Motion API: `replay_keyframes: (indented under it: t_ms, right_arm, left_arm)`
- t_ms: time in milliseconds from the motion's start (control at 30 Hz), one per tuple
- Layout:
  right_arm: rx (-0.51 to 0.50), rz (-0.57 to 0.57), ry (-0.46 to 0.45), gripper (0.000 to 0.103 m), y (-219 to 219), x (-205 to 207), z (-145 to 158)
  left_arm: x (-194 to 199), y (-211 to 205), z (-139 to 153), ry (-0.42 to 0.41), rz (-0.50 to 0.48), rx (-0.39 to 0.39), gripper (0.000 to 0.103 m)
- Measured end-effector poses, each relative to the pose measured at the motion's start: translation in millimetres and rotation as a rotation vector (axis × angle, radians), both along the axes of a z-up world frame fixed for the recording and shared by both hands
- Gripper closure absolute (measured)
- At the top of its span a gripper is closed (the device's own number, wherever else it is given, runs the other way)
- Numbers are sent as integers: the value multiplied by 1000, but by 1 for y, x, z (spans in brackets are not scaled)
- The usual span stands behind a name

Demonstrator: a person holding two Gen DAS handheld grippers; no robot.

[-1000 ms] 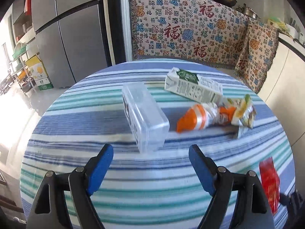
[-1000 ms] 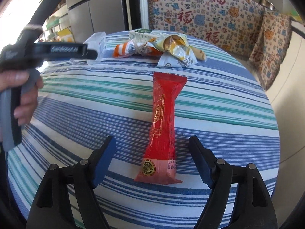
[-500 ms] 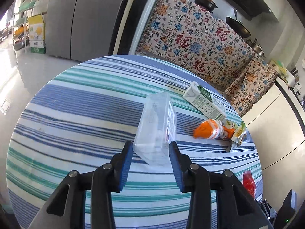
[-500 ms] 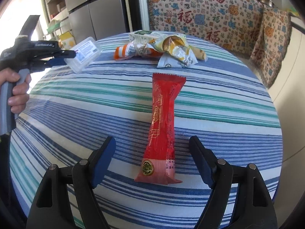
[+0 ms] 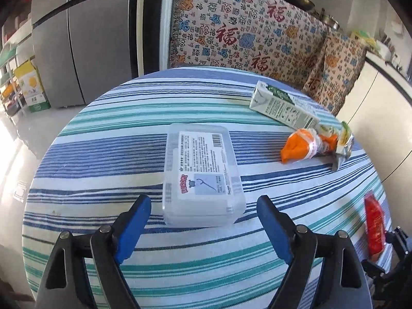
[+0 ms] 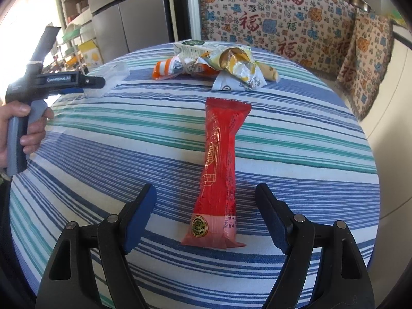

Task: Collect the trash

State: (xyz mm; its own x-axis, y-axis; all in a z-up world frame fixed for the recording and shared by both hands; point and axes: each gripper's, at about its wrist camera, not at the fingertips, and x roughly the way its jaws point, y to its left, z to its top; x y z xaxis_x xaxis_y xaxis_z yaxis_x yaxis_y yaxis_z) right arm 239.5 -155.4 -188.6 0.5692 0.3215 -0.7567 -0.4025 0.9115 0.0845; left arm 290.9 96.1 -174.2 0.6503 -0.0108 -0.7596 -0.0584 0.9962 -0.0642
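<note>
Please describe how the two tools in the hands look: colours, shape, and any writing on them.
Each tool has two black arms with open slots and silver pivot pins, ending in blue pads. This holds for the left tool and the right tool. Seen from the right wrist camera, the left tool has a black body with small white lettering, too small to read, and a grey handle. No sleeve or cable shows.

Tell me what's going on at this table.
A person is clearing trash off a round striped table with a handheld gripper in each hand. The left gripper has just opened its fingers; the clear plastic box lies flat on the cloth just ahead of them, not gripped. The right gripper hovers open over the near end of a red wrapper, not touching it. A carton and crumpled wrappers wait at the far side.
</note>
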Motion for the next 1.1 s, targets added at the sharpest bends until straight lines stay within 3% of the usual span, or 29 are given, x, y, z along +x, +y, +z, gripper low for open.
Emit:
replay_keyframes:
  t_ms: [100,167,233,400,667,733,833,967,1100]
  right_arm:
    - [1,5,3,19,1,0,-1]
    - [-3,9,4,17,2,0,-1]
    - [-10,10,4,17,3,0,-2]
    - [-8,3,4,17,2,0,-2]
    - [-6,-8,5,16,-1,1,-2]
    - [-2,-5,7,15,-1,1,-2]
    - [26,8,18,11,-3,1,-2]
    - [11,41,126,11,-8,8,5]
    - [37,44,209,13,-14,24,27]
  left_arm:
    - [14,-6,-6,11,37,100,17]
    - [18,0,-8,9,91,122,19]
    - [15,9,-5,-26,91,51,41]
    - [-8,7,1,-40,56,-2,41]
    - [-66,-58,-6,-3,-80,-48,40]
    - [-67,-67,-14,21,-79,-38,32]
    - [-71,-76,-17,3,-74,33,30]
    - [-73,-78,-15,18,-111,43,30]
    - [-77,-80,-2,-20,-153,44,30]
